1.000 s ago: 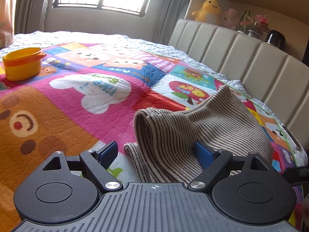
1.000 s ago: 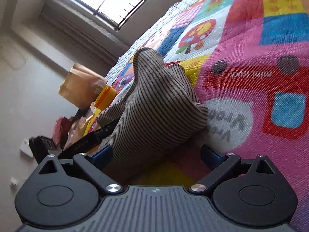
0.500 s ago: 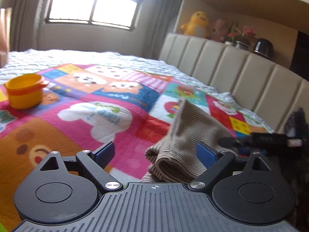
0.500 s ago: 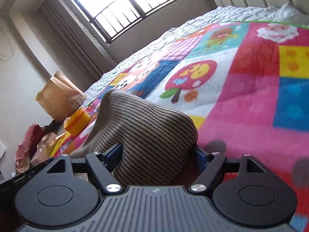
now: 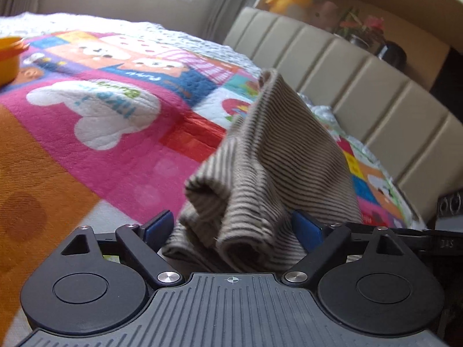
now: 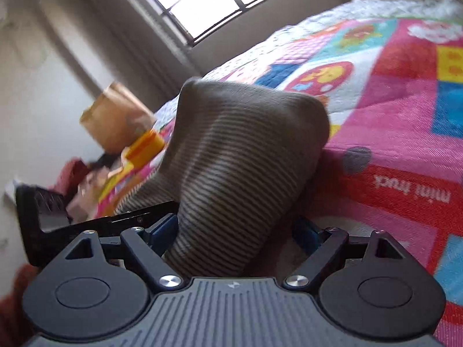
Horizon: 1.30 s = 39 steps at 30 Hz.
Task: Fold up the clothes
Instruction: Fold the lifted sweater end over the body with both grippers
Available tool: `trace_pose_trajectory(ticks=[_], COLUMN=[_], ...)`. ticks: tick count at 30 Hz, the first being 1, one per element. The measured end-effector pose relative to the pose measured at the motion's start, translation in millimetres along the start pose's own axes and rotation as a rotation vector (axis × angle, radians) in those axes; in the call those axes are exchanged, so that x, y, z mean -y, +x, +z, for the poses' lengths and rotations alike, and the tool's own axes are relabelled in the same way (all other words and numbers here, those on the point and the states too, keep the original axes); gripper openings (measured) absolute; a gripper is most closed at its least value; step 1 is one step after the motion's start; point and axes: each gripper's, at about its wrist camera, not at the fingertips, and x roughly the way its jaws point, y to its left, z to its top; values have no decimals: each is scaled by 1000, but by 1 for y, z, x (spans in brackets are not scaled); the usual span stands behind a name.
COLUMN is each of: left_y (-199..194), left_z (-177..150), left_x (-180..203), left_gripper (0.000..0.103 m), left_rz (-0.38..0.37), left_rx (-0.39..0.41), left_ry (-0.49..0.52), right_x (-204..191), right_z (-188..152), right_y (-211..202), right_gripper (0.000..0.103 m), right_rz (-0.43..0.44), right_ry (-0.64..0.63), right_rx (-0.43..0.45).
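A beige knit garment with thin dark stripes is bunched into a tall peak on the colourful quilt. My left gripper is at its near end, fingers wide apart. The rolled folds lie between them, touching the right pad, with a small gap at the left pad. In the right wrist view the same garment fills the whole space between the pads of my right gripper, which is pressed on the bundle. The left gripper's black body shows at the left there.
A yellow-orange tub sits on the quilt at far left. The padded beige headboard runs along the right, with plush toys and a plant on the shelf above. A brown paper bag stands beyond the bed by the window wall.
The right gripper's fingers have narrowed onto the garment, which now fills its gap. The garment has been pushed into a taller peak. The left gripper has come back in close to the folds.
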Motion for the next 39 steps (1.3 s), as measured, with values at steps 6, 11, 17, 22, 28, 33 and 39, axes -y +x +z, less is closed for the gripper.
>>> trace_pose_trajectory(ticks=[6,11,17,22,28,33,39], left_y=[-22,-26,-38,-50,-42,-31,21], left_z=[-19,-46,-48,-42,-5,33,45], left_x=[38,80,82,72,68,65,40], left_gripper=[84,85,92,94,93,91,86], left_rz=[-18,-127,-144,-129,-125,-124,-52], left_rx=[-2,-38,-4,41,100,150,73], left_ry=[28,87,68,30,20,20,-101], right_x=[9,3,-6,8,20,11,17], right_z=[25,57,64,30,15,9,6], right_y=[-2,-5,-11,-16,-21,-25,-32], right_gripper=[85,87,99,103,103,103,103], right_rz=[64,-29,-169,-179,-155,-196,-165], right_ry=[-125,-323,-429,-363,-271,-312,-225], right_rx=[-117,-119,-63,-13,65,100,87])
